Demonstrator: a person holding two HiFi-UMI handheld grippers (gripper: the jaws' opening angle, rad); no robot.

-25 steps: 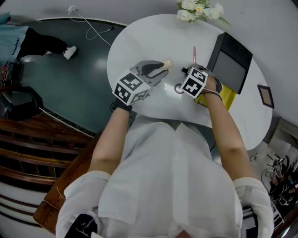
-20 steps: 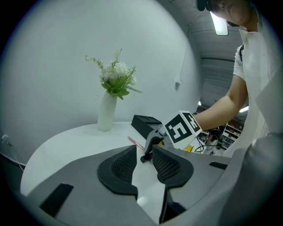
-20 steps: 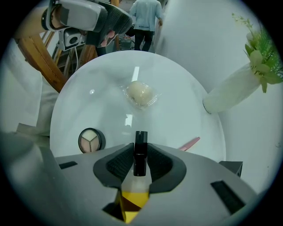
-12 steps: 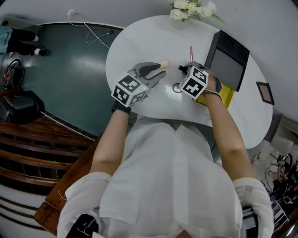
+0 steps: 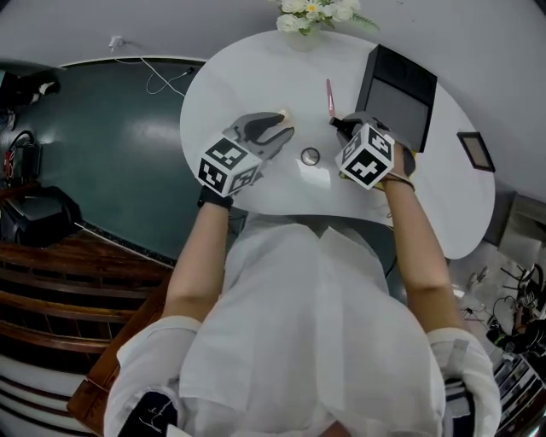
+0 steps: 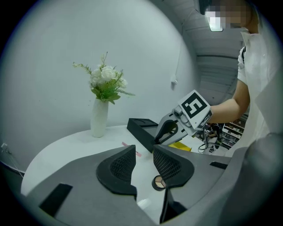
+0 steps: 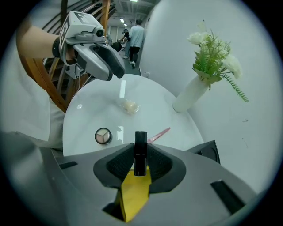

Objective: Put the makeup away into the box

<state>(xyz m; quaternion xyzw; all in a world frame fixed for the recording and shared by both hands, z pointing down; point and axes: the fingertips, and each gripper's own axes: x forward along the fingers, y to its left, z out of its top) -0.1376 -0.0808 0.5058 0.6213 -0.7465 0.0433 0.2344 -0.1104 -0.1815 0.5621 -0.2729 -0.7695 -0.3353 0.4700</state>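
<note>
My right gripper (image 7: 140, 160) is shut on a black lipstick tube (image 7: 140, 143), which stands upright between its pads above the white table (image 5: 256, 77). In the head view this gripper (image 5: 340, 124) hangs just left of the open black box (image 5: 397, 96). My left gripper (image 5: 277, 130) hovers near the table's left side; its jaws are opening and hold nothing (image 6: 144, 155). A round compact (image 5: 310, 156) lies between the two grippers. A pink stick (image 5: 329, 96) lies beside the box, and a beige sponge (image 5: 286, 113) lies by the left gripper's tips.
A white vase of flowers (image 5: 307, 13) stands at the table's far edge. A yellow sheet (image 7: 132, 194) shows under the right gripper. A small dark frame (image 5: 474, 151) lies on the table's right end. Wooden stairs (image 5: 51, 282) are to the left.
My right gripper has lifted the lipstick off the table and drifted toward the box, leaving the compact in plain view. The left gripper has kept its place.
</note>
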